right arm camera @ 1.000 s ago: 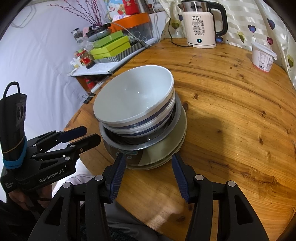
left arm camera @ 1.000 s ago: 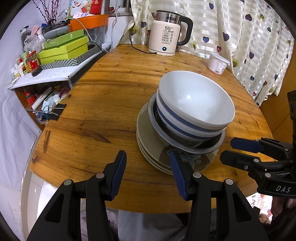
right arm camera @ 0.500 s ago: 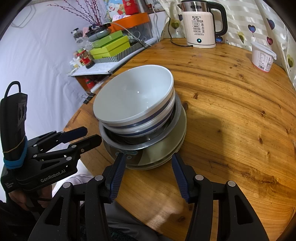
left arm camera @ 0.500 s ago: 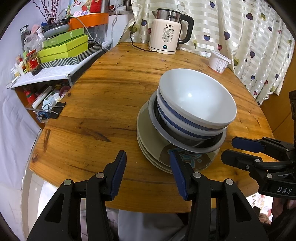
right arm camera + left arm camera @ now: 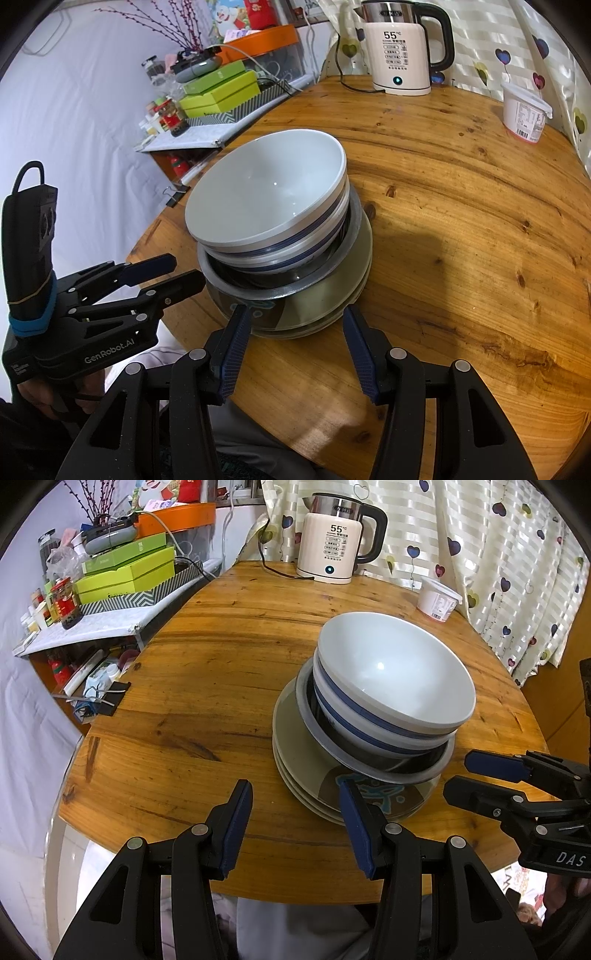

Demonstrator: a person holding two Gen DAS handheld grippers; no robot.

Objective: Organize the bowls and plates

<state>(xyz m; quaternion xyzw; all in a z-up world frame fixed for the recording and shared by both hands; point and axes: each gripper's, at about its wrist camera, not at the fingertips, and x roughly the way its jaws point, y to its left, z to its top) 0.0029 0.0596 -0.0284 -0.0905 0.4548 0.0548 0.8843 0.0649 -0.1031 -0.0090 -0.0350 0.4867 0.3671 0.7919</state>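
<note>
Hovering unchanged: both grippers, left [image 5: 293, 797] and right [image 5: 295, 321], gape empty beside stacked bowls [image 5: 391, 686].

Table stock, counted
Bowls [image 5: 395, 675]: 2 white, 1 metal [image 5: 373, 768]; plates [image 5: 295, 760]: 3; kettle [image 5: 334, 539]: 1; tub [image 5: 437, 600]: 1; green boxes [image 5: 125, 572]: 2.

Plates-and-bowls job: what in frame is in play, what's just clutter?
In play:
white bowls with blue bands
steel basin
stacked plates
left gripper, open
right gripper, open

Clutter:
electric kettle
white tub
green boxes
</note>
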